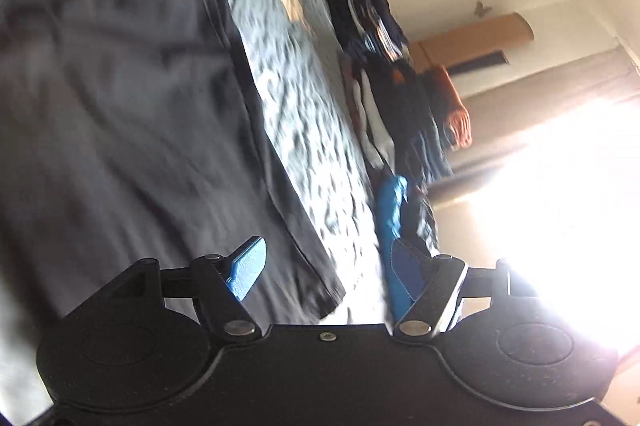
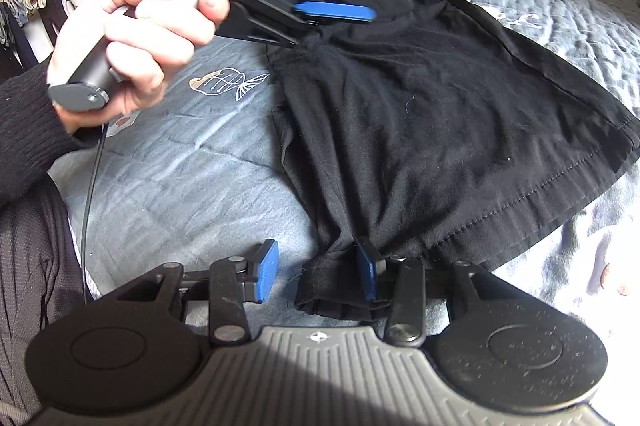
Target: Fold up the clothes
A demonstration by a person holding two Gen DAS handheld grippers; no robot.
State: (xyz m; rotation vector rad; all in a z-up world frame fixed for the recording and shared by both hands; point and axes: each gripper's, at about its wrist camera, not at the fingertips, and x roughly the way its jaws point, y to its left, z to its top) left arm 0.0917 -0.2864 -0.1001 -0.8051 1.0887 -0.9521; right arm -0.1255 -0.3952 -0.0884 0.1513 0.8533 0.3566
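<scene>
I have the black cotton shorts (image 2: 440, 98) lying part-folded on the grey quilted bedspread (image 2: 180, 186); more folds remain. My left gripper (image 2: 320, 14) hangs released above the waistband end. My right gripper (image 2: 320, 272) stands spread, a hem bunched against one pad, unclamped.
</scene>
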